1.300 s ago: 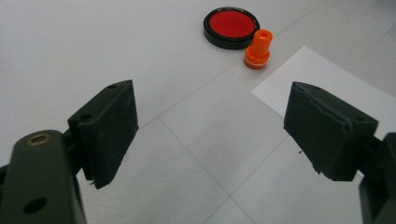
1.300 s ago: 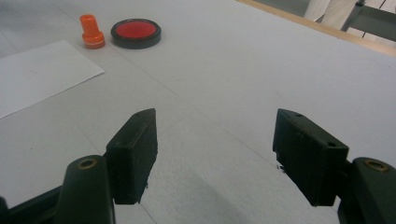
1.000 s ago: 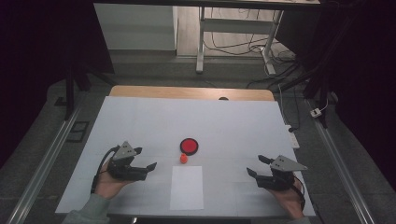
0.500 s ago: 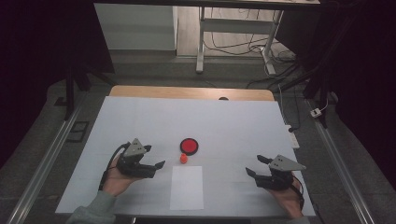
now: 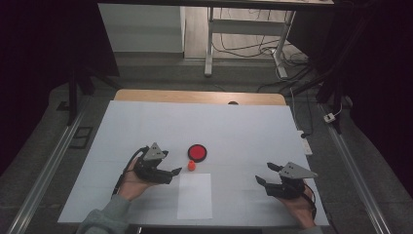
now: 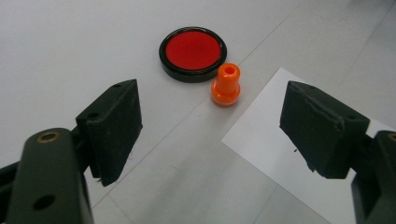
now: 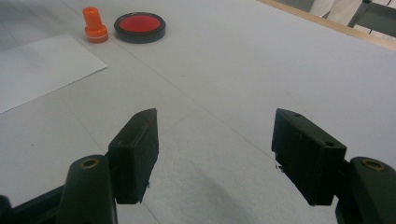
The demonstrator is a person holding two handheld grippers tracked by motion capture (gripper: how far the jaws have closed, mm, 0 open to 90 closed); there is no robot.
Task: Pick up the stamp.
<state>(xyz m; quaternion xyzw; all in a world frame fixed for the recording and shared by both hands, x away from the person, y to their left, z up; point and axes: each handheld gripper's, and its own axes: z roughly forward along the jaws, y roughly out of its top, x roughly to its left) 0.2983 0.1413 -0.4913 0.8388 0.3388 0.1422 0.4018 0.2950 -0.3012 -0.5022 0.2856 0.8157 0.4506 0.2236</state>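
The left hand-held gripper (image 5: 173, 165) hovers low over the counter (image 5: 243, 131), jaws spread wide and holding nothing. In the left gripper view an orange stamp (image 6: 226, 85) stands upright between the jaw tips and a little beyond them, at about 12 o'clock. A round red ink pad (image 6: 192, 53) in a black rim sits touching the stamp, at its 11 o'clock. A white sheet (image 6: 299, 158) lies flat at the stamp's 5 o'clock, near it. The right hand-held gripper (image 5: 265, 174) rests well apart at the counter's 4 o'clock, jaws also wide and empty.
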